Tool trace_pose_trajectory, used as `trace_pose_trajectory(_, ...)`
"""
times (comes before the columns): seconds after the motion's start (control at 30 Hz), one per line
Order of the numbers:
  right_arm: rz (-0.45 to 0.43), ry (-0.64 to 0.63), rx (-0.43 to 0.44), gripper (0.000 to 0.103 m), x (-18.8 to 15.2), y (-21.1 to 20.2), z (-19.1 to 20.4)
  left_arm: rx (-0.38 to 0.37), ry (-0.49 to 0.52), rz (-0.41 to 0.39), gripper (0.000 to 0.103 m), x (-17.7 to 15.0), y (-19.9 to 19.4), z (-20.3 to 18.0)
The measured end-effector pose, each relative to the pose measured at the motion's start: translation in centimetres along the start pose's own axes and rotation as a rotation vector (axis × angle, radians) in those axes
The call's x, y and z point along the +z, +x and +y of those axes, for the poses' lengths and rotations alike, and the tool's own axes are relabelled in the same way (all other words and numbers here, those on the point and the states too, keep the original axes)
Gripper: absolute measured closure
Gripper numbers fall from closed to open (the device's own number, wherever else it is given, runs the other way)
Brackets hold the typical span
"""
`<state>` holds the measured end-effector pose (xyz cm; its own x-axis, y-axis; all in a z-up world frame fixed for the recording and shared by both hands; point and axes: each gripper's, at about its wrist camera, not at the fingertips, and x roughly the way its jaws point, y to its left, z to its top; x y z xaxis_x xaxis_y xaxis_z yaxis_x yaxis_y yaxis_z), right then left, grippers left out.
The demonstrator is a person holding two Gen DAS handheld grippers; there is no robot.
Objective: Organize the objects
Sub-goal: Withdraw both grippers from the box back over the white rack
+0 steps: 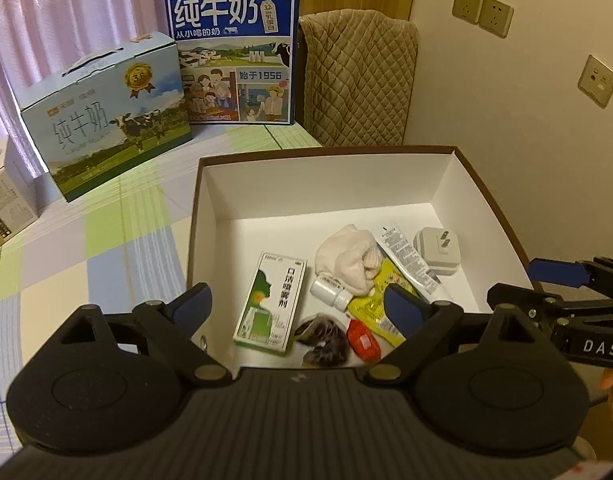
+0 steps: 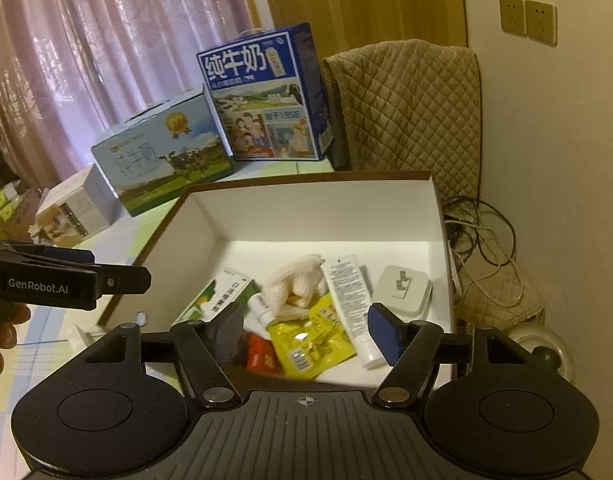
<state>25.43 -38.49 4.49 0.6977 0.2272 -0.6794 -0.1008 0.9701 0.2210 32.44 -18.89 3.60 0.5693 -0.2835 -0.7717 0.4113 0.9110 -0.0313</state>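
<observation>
Left wrist view: left gripper (image 1: 302, 300) spread wide and empty, hovering over the near edge of the white box (image 1: 330, 184) at frame centre. Right gripper (image 2: 306, 334) likewise agape, nothing held. Items are already heaped in the box's lower half: green carton (image 1: 270, 300), knit bundle (image 1: 352, 258), yellow sachet (image 2: 310, 338), tube (image 2: 350, 300), charger (image 1: 436, 250). Step looks like a pick or tidy inside. Take the carton flat by its long edges; avoid snagging the knit.
</observation>
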Motion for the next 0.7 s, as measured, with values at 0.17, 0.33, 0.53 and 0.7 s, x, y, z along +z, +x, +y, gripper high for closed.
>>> trace_pose_trajectory(0.17, -0.009, 0.007, 0.022, 0.036, -0.8, -1.6, 1.0, -0.01, -0.006, -0.018, 0.012, -1.3, -2.3, 0.4)
trace_pose_trajectory(0.33, -0.019, 0.001, 0.044, 0.036, -1.8, -3.1, 2.5, -0.015, -0.031, -0.037, 0.011, -2.6, -4.9, 1.1)
trace_pose_trajectory(0.53, -0.023, -0.005, 0.082, 0.036, -2.8, -4.3, 4.3, -0.002, -0.077, -0.041, 0.009, -4.9, -7.6, 2.4)
trace_pose_trajectory(0.7, -0.021, -0.018, 0.098, 0.035, -3.5, -4.9, 5.7, 0.01, -0.101, -0.025, 0.009, -6.8, -9.0, 3.3)
